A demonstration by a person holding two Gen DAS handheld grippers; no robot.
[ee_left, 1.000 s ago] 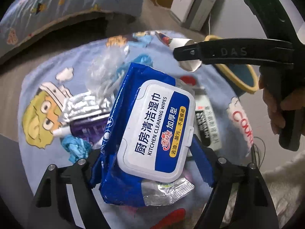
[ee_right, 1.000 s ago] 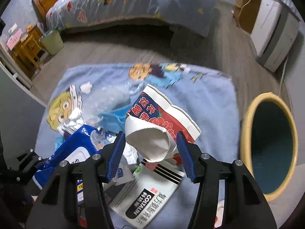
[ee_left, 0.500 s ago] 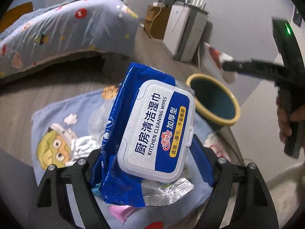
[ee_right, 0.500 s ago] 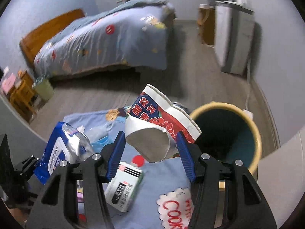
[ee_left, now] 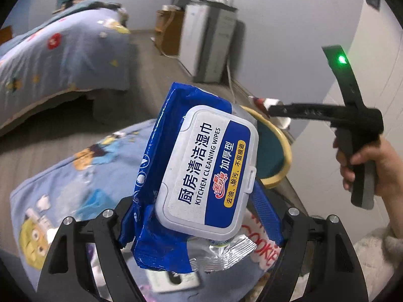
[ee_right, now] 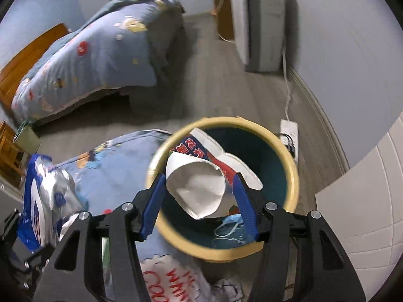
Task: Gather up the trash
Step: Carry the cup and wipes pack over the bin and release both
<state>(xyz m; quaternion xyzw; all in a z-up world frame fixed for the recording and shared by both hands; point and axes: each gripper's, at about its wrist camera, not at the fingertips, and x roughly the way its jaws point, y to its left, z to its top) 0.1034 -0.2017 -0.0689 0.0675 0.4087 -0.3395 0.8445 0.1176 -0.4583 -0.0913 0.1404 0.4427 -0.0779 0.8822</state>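
Note:
My left gripper (ee_left: 199,209) is shut on a blue pack of kitchen cleaning wipes (ee_left: 201,171) with a white flip lid, held up over the blue cartoon rug (ee_left: 75,176). My right gripper (ee_right: 199,201) is shut on a crushed paper cup (ee_right: 199,188), white inside with red and blue print, and holds it right above the mouth of the yellow-rimmed teal bin (ee_right: 289,166). A blue face mask (ee_right: 226,229) lies at the bottom of the bin. In the left wrist view the right gripper (ee_left: 279,110) reaches over the bin (ee_left: 279,158), held by a hand (ee_left: 372,168).
A bed with a blue patterned quilt (ee_right: 100,58) stands behind the rug. A white appliance (ee_right: 259,22) and a power strip (ee_right: 288,130) sit along the wall behind the bin. More litter, including a white packet (ee_left: 173,279), lies on the rug below my left gripper.
Both grippers have swung from over the rug's litter toward the bin. The cup now hangs over the bin's mouth; the wipes pack has risen and come nearer the bin.

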